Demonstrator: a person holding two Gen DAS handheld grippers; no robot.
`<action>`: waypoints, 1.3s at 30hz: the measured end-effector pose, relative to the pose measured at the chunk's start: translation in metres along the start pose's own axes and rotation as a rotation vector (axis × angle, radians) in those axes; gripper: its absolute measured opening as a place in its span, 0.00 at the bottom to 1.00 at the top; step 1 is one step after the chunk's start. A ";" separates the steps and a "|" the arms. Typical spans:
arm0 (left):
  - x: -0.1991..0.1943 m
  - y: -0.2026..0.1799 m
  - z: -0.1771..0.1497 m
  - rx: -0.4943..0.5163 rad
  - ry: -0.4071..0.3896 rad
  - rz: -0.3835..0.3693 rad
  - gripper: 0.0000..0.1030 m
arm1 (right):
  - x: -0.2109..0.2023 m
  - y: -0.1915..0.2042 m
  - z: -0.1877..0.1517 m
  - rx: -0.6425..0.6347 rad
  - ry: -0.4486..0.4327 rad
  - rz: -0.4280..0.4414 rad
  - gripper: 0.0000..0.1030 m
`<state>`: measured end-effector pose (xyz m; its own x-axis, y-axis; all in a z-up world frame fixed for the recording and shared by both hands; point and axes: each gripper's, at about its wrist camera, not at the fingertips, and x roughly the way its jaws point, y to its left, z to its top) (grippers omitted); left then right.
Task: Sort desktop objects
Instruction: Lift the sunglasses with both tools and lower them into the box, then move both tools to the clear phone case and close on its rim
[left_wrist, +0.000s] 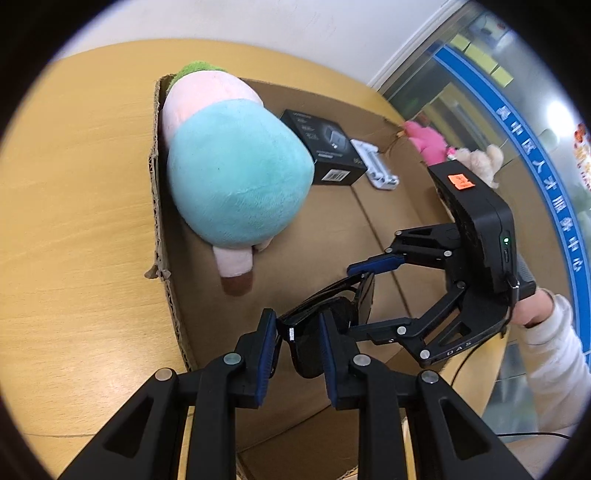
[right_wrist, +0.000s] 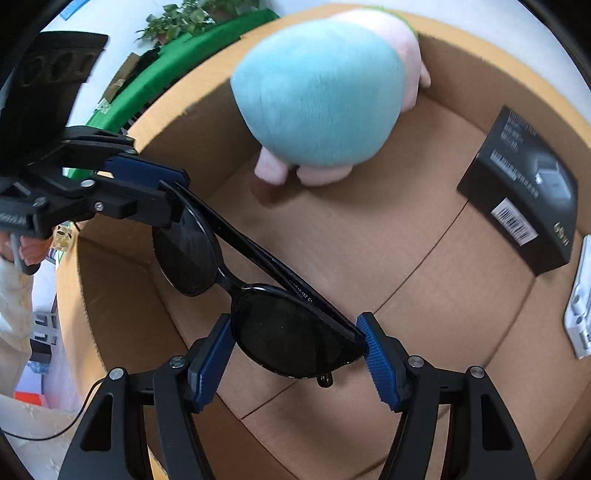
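Black sunglasses (right_wrist: 258, 295) with dark lenses hang above the open cardboard box (right_wrist: 424, 280), held at both ends. My right gripper (right_wrist: 295, 350) is shut on one lens end. My left gripper (left_wrist: 297, 339) is shut on the other end of the sunglasses (left_wrist: 325, 317). The right gripper also shows in the left wrist view (left_wrist: 364, 295), and the left gripper in the right wrist view (right_wrist: 162, 195). In the box lie a turquoise and pink plush toy (left_wrist: 229, 166), a black product box (left_wrist: 325, 147) and a small white device (left_wrist: 376, 166).
The cardboard box (left_wrist: 162, 206) sits on a wooden table (left_wrist: 74, 221). A pink plush (left_wrist: 424, 142) and a beige plush (left_wrist: 480, 162) lie beyond the box's far corner. A cable (left_wrist: 532, 435) trails off the table edge at right.
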<state>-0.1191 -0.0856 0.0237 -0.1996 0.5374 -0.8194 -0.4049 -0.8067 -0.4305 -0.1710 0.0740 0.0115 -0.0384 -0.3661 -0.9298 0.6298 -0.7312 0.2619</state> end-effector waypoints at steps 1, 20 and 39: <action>0.002 -0.001 0.000 0.000 0.003 0.019 0.23 | 0.002 0.001 0.000 0.001 0.007 -0.004 0.64; -0.084 -0.083 -0.062 0.126 -0.448 0.387 0.68 | -0.118 0.036 -0.100 0.129 -0.444 -0.176 1.00; -0.067 -0.159 -0.124 0.116 -0.613 0.428 0.79 | -0.177 0.071 -0.212 0.332 -0.731 -0.568 1.00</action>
<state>0.0695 -0.0234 0.1002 -0.8071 0.2510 -0.5344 -0.2651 -0.9628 -0.0520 0.0448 0.2088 0.1394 -0.8090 -0.0948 -0.5801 0.1241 -0.9922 -0.0109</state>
